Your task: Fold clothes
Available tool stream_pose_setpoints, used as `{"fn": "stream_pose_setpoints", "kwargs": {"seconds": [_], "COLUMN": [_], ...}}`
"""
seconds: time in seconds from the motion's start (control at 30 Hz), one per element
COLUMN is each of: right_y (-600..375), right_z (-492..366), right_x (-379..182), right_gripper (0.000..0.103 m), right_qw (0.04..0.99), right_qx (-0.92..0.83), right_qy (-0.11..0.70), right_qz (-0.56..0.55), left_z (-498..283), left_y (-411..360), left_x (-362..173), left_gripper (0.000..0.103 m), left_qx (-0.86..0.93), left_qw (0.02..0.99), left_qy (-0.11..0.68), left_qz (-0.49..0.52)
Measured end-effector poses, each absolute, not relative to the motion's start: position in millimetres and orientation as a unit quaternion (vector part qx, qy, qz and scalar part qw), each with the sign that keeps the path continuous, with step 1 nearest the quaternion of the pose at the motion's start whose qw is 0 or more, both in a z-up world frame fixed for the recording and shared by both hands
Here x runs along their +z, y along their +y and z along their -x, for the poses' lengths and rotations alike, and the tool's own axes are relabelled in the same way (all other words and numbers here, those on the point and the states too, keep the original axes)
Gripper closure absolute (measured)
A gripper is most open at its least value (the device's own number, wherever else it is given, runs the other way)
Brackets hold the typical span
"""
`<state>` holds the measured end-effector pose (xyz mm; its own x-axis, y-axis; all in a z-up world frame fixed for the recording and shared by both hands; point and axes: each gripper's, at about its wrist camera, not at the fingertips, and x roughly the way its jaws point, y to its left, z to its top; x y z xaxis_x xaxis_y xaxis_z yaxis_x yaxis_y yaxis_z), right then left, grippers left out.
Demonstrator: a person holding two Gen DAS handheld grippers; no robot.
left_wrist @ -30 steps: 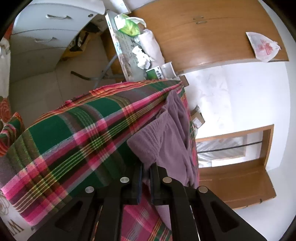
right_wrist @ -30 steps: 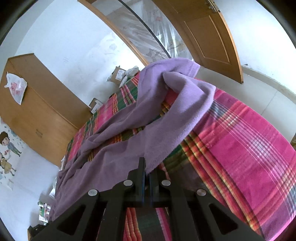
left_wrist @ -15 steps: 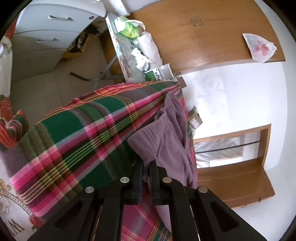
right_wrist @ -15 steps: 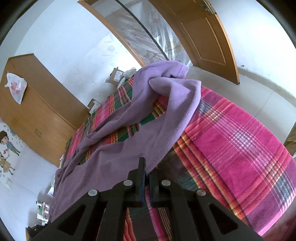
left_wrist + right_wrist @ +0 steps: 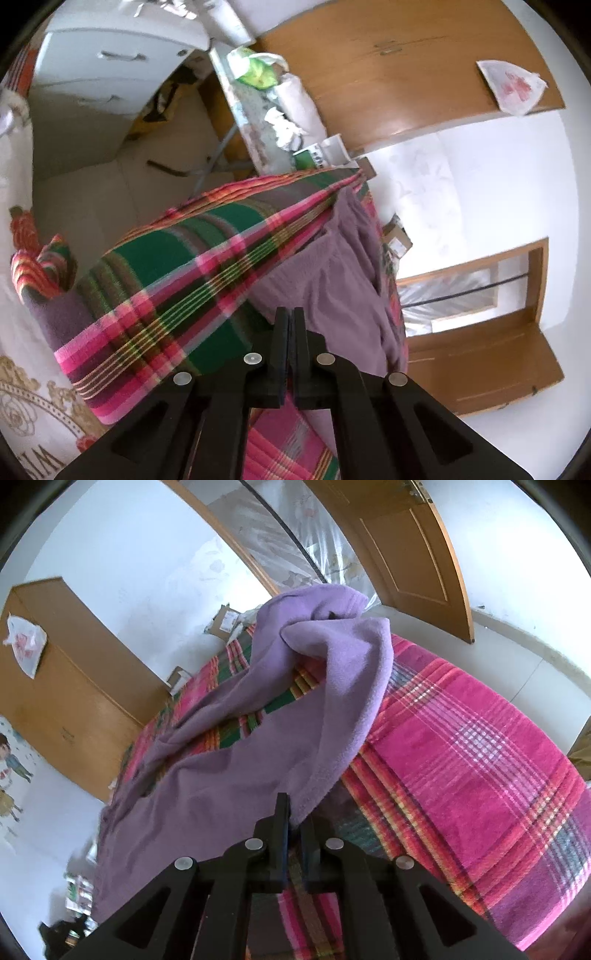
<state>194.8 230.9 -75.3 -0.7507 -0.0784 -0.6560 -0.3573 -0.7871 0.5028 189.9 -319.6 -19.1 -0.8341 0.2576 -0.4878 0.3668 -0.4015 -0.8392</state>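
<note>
Both your left gripper (image 5: 291, 319) and right gripper (image 5: 293, 814) pinch the purple fleece garment (image 5: 258, 738); keep tension even at lower centre.

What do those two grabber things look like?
Both the left gripper and right gripper are matte black plastic: two thin flat jaws on wide angular arms with triangular cut-outs, each dotted with four round silver pins. No cables, markings or sleeves show.

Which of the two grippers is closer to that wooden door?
Right, probably. The right gripper faces the door just across the bed; the left gripper faces a desk, door off sideways.
</note>
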Motion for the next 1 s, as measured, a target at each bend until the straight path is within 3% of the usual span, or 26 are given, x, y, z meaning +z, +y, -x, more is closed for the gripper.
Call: {"fn": "stream_pose_setpoints", "kwargs": {"seconds": [0.4,0.43,0.5,0.53,0.7,0.8,1.0], "right_y": [254.9,260.6,271.5,277.4,314.6,331.0,346.4], "right_z": [-205.7,-205.0,-196.4,-190.4,-163.8,-148.9,-119.7], "right_x": [-47.9,-43.3,-37.0,-35.3,-44.5,-50.4,-58.6], "right_gripper": [0.092,0.090,0.072,0.068,0.067,0.067,0.068], "right_qw": [0.111,0.115,0.118,0.118,0.116,0.098,0.056], "right_qx": [0.909,0.912,0.915,0.915,0.894,0.883,0.865], "right_qy": [0.251,0.253,0.248,0.248,0.309,0.339,0.384], "right_qz": [0.313,0.303,0.295,0.297,0.305,0.311,0.320], "left_z": [-166.5,-162.9,-153.9,-149.1,-125.0,-112.7,-100.3], "left_y": [-284.4,-277.4,-261.3,-252.8,-210.5,-184.1,-153.2], "left_x": [19.3,22.5,24.1,24.0,23.6,19.7,9.7], "left_gripper": [0.098,0.098,0.091,0.090,0.090,0.081,0.081], "left_qx": [-0.844,-0.850,-0.856,-0.857,-0.860,-0.854,-0.841], "left_qw": [-0.001,-0.008,-0.033,-0.046,-0.115,-0.156,-0.194], "left_qy": [0.444,0.430,0.406,0.395,0.336,0.307,0.272], "left_qz": [-0.302,-0.306,-0.320,-0.327,-0.365,-0.389,-0.426]}}
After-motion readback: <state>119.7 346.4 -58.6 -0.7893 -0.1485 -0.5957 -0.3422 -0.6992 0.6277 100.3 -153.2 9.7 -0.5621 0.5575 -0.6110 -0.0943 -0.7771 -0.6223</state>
